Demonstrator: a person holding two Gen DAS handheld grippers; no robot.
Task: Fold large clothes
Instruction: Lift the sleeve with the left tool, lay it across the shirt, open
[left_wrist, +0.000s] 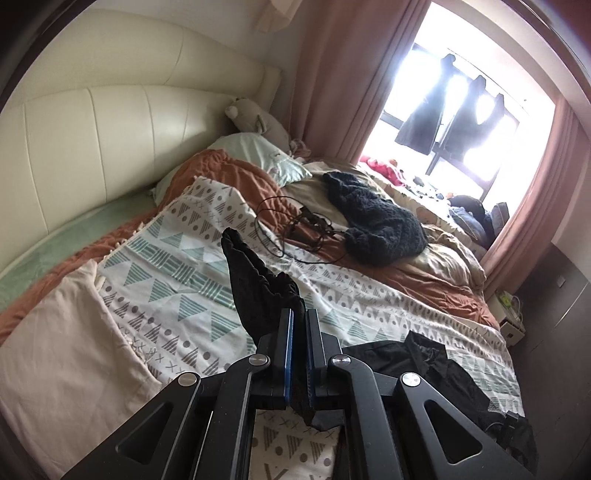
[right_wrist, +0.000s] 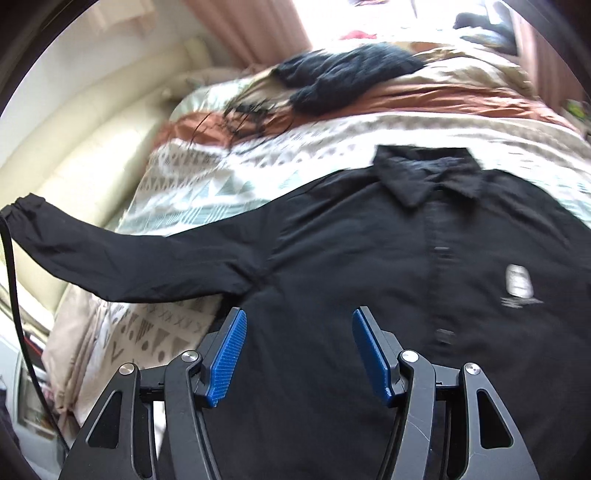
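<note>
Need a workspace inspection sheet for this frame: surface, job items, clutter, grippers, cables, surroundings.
Surface: bed under a patterned blanket, rumpled.
Job's things: black shirt, front up, collar away from the camera; sleeve lifted.
Clutter: dark knit, pillow, plush toy.
Grippers: left gripper shut on the sleeve; right gripper open over the shirt, nothing between its pads.
Cables: black cable tangled on the blanket.
Surroundings: headboard, pink curtains, window with dark clothes hanging.

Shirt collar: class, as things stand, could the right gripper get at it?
Probably yes: the right gripper is open over the black shirt, and nothing lies between it and the collar.
</note>
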